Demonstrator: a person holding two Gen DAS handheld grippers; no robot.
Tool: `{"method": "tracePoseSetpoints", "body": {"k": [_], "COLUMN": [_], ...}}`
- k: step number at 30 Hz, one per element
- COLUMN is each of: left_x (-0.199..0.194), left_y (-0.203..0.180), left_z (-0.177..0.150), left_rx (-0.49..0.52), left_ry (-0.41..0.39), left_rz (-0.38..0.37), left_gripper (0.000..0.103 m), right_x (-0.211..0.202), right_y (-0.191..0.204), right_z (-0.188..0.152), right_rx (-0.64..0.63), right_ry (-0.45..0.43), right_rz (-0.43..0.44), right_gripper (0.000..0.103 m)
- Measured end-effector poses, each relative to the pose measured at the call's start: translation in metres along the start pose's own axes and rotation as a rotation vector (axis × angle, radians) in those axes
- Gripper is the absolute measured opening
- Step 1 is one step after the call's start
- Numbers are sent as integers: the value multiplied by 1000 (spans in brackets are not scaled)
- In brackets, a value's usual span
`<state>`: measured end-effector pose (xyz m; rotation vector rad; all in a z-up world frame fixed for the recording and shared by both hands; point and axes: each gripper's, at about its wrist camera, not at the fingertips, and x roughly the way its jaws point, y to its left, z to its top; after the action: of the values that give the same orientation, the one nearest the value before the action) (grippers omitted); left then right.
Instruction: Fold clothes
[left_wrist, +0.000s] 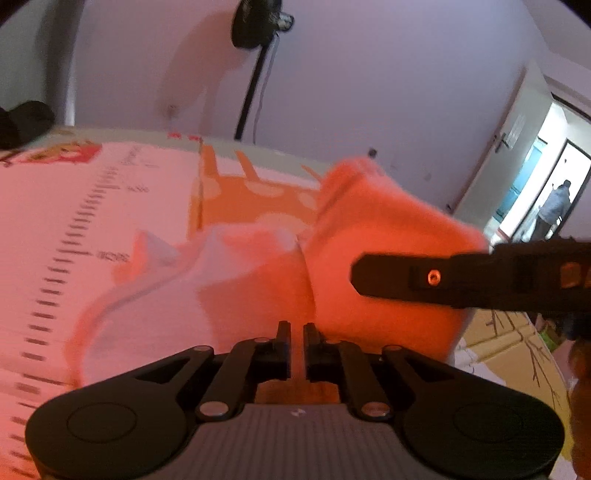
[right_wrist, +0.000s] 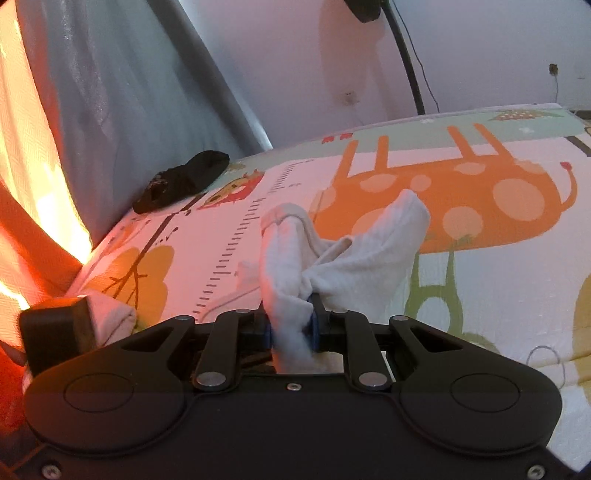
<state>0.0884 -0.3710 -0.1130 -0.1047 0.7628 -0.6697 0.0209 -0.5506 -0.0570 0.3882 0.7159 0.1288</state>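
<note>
We see one white cloth (right_wrist: 332, 254) at frame centre, bunched and pinched between our right gripper (right_wrist: 291, 328). Our left gripper (left_wrist: 297, 332), almost closed, clamps its edge. One black garment (right_wrist: 181, 181) lies upper left on the play mat (right_wrist: 517, 295).

Numbers beside the printed ruler on the mat (left_wrist: 110, 206) are too blurred to read.

White cloth (right_wrist: 332, 258) sat on the printed mat (right_wrist: 498, 295), bunched between the right gripper (right_wrist: 291, 325) fingers. Dark garment (right_wrist: 181, 181) lay far left on mat, by the curtain (right_wrist: 110, 92). Lamp stand (right_wrist: 406, 55) stood behind mat.
</note>
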Motion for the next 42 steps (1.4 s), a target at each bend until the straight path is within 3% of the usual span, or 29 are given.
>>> {"method": "tracePoseSetpoints", "body": {"k": [7,10,16,28,36,42], "left_x": [-29,-38,-39,-33,-34,-47], "left_y": [30,40,45,59,66,68], "left_z": [-3,-7,-16,-20,-20,-16], "left_rx": [-26,-21,-7,-84,-102,-60], "left_ry": [10,26,67,76,76,77], "left_rz": [103,110,93,32,-3,6], "left_gripper": [11,11,11,11,11,12], "right_x": [-1,-3,-3,12,33,52], "right_y": [2,3,8,58,73,74], "right_z": [0,1,2,-5,-14,-21], "right_rx": [-12,-17,-30,-228,-211,-175], "right_ry": [-1,-2,-3,69,131,167], "right_rz": [-3,-6,-2,64,75,71], "right_gripper": [16,16,16,17,18,19]}}
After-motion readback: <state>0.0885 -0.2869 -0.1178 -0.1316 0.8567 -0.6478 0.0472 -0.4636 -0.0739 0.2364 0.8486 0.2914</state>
